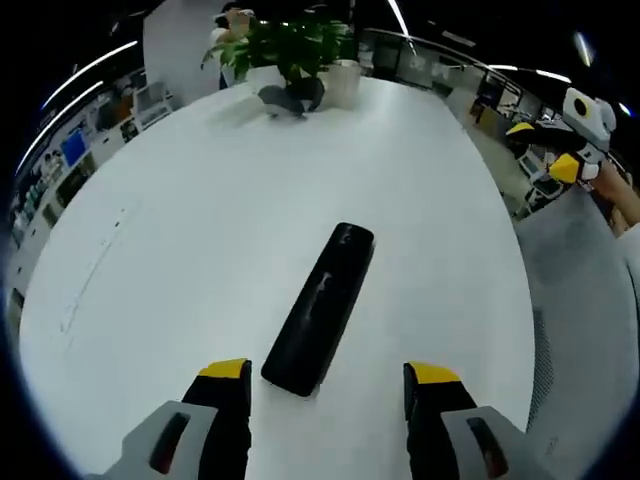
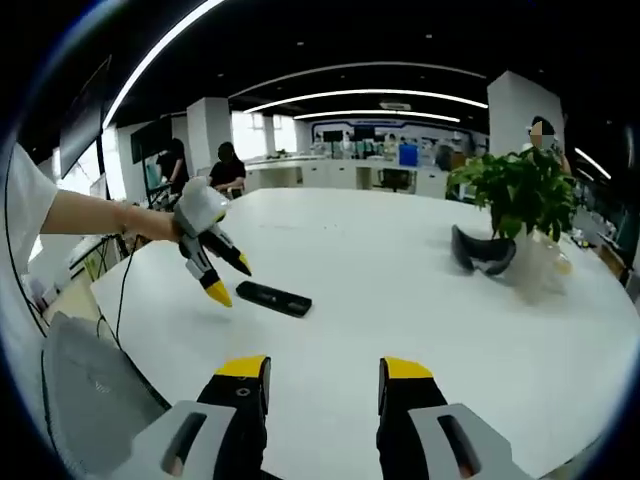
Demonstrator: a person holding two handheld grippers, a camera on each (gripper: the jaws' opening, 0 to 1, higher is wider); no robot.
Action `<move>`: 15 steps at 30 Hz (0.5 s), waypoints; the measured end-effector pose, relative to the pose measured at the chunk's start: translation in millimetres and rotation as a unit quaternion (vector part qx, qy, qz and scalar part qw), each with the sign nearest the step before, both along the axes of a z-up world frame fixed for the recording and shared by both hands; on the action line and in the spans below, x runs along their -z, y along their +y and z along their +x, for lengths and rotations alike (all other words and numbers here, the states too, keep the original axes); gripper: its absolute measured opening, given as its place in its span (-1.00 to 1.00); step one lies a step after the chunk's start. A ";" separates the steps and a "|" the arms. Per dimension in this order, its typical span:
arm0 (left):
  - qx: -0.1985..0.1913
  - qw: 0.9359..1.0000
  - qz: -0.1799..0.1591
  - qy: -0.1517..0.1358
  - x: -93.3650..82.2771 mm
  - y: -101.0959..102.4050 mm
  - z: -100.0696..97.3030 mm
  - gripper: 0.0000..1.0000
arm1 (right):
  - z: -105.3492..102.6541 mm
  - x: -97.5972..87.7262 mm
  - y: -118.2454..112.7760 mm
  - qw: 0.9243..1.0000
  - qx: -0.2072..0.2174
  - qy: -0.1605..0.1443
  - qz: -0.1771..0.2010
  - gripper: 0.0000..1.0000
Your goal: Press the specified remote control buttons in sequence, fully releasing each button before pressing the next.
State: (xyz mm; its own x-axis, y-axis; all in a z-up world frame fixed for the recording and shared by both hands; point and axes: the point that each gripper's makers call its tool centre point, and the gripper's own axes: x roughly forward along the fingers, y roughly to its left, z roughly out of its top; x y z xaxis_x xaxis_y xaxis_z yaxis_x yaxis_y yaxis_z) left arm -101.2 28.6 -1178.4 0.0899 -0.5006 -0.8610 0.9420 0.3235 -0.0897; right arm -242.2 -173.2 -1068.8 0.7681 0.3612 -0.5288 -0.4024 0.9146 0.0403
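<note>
The black remote control (image 1: 321, 308) lay flat on the white worktop (image 1: 180, 250), just ahead of the left gripper (image 1: 328, 375), whose jaws stood apart, holding nothing. The right gripper (image 2: 318, 372) was likewise released, well back from the remote. No label on the remote was legible. A potted plant (image 2: 520, 190) stood at the far edge.

Open-plan office, rows of desks (image 2: 330, 172), monitors (image 2: 407, 154), ceiling light strips (image 2: 370, 94)
</note>
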 end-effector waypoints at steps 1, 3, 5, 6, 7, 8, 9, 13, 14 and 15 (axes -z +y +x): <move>0.011 1.000 0.008 -0.003 1.9 -3.0 1.7 0.18 | -1.6 2.3 1.3 1.000 -0.006 0.005 -0.003 -0.24; 0.029 0.999 0.024 -0.015 4.6 -5.7 4.4 0.09 | -3.5 5.1 2.8 1.000 -0.012 0.011 -0.004 -0.30; 0.049 0.998 0.038 -0.027 8.2 -9.8 5.7 0.03 | -4.9 6.4 4.1 1.000 -0.016 0.014 -0.005 -0.35; 0.048 0.998 0.041 -0.028 9.8 -11.9 6.1 0.01 | -5.5 7.6 4.4 1.000 -0.018 0.015 -0.004 -0.39; 0.049 0.997 0.050 -0.026 13.1 -12.1 6.4 0.01 | -5.8 8.1 4.4 1.000 -0.019 0.015 -0.004 -0.42; 0.047 0.997 0.057 -0.023 15.5 -11.6 6.5 0.01 | -6.0 8.0 4.9 1.000 -0.023 0.012 -0.006 -0.50; 0.046 0.997 0.061 -0.020 18.6 -12.1 6.5 0.00 | -6.7 7.7 5.7 1.000 -0.029 0.009 -0.007 -0.56; 0.051 0.997 0.054 -0.025 15.1 -14.1 7.9 -0.34 | -9.5 5.3 11.1 0.999 -0.039 0.005 0.010 -0.78; 0.054 0.996 0.059 -0.030 15.5 -12.4 9.6 -0.43 | -10.3 5.4 12.0 0.999 -0.041 0.003 0.011 -0.81; 0.056 0.996 0.058 -0.030 15.1 -12.0 8.4 -0.47 | -10.6 5.5 12.3 0.999 -0.042 0.002 0.010 -0.84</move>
